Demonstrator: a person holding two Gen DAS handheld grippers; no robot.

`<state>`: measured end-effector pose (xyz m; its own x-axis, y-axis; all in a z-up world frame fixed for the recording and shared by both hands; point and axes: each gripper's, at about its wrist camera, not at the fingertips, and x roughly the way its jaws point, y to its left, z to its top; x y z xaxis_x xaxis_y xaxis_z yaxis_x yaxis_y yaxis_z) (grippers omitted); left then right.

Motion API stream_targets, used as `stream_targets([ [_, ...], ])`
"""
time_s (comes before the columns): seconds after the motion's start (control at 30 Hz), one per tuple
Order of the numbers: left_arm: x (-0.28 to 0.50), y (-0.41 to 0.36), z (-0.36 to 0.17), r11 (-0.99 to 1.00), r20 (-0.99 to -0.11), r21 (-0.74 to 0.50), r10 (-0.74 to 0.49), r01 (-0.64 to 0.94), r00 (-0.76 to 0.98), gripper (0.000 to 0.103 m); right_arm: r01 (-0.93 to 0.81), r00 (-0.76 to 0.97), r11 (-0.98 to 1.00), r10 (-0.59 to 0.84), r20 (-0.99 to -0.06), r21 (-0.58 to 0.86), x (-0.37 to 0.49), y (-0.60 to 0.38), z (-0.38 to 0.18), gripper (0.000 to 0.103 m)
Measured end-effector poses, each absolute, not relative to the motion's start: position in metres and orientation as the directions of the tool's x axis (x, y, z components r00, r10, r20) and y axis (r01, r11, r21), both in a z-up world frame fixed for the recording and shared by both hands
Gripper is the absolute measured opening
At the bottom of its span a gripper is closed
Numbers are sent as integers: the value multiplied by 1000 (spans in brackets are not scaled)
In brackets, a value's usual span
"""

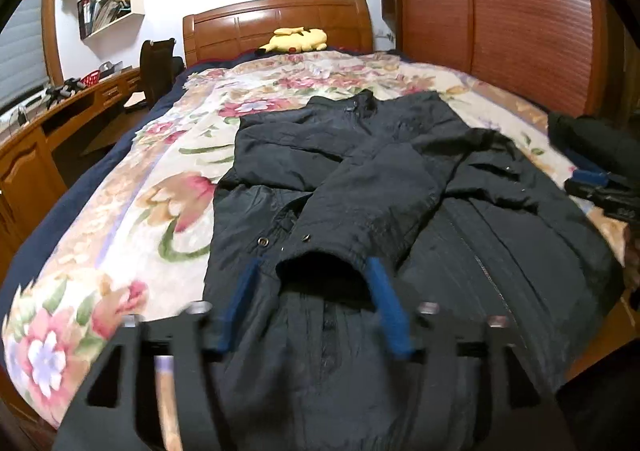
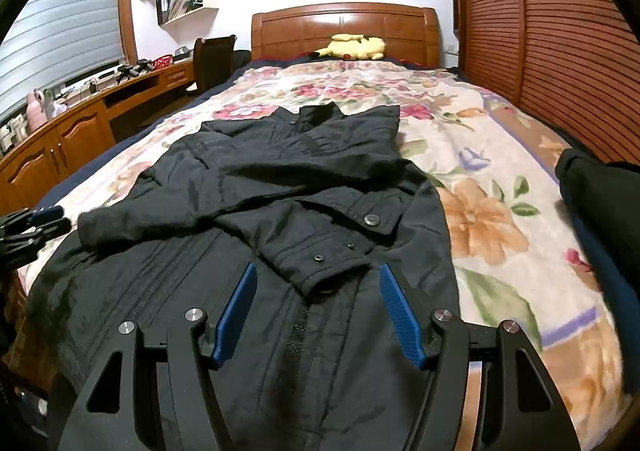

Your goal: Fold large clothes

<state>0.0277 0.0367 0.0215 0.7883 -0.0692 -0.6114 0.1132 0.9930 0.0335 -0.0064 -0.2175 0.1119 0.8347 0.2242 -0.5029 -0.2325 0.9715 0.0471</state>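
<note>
Covering bed (image 2: pixel 500 155): floral blanket (image 2: pixel 480 211)

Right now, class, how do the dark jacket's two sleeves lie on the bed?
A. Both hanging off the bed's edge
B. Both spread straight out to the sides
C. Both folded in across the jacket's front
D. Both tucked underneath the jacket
C: both sleeves lie crossed over the front of the jacket, cuffs resting on its body.

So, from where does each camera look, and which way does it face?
Left wrist: on the left gripper, facing up the bed over the jacket; its open fingers show, right gripper at the edge.
Right wrist: on the right gripper, facing the same way; its open fingers show, left gripper at the left edge.
Shared: jacket, bed, headboard, yellow plush.
</note>
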Motion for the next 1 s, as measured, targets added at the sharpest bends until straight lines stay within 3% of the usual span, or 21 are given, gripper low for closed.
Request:
stream_targets([
  [0.03,23,40,23,993,-603,24,-77,114,794,84,-233,833,972,222,-508,42,-5,-216,111,66],
  [0.07,18,43,23,993,-595,20,-79,113,800,84,-235,831,971,220,-511,37,-4,-216,111,66],
  [1.0,-40,105,-31,1000,-608,-17,-17,8,794,84,-254,748,967,174,-641,-34,55,-181,70,66],
])
